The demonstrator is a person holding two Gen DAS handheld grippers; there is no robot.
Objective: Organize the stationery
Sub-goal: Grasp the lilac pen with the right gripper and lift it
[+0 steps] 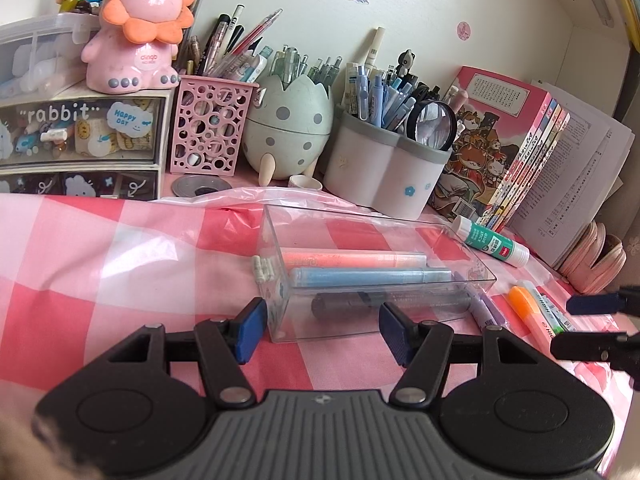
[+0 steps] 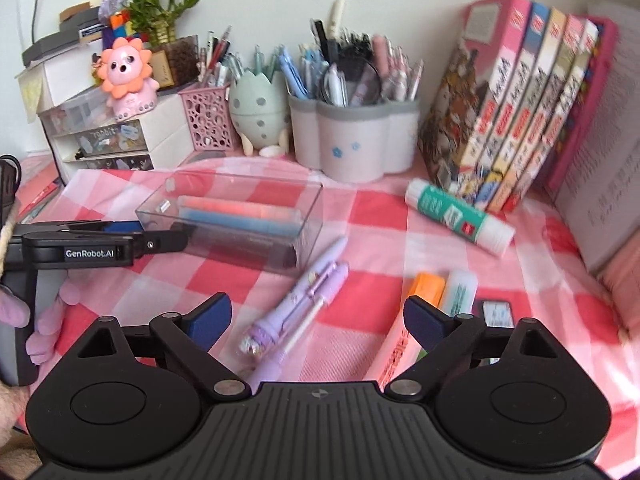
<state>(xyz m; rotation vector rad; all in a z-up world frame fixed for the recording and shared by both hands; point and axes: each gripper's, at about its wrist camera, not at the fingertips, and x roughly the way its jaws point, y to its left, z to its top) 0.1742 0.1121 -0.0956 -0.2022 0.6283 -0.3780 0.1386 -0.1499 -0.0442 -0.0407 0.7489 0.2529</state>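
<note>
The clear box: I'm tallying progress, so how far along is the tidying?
Done: three markers lie in the clear box. In hand: the left gripper is shut on the box; the right gripper is open and empty over the purple pen. Left: that pen, the orange highlighter and the glue stick.

Right claw [image 2: 316, 322] hides the orange highlighter's [image 2: 404, 344] lower end; books [image 2: 520, 92] blurred.

Left gripper [image 1: 322, 326] closed, angled downward at the left. Right gripper [image 2: 316, 320] nearer, jaws spread wide, nothing gripped.
</note>
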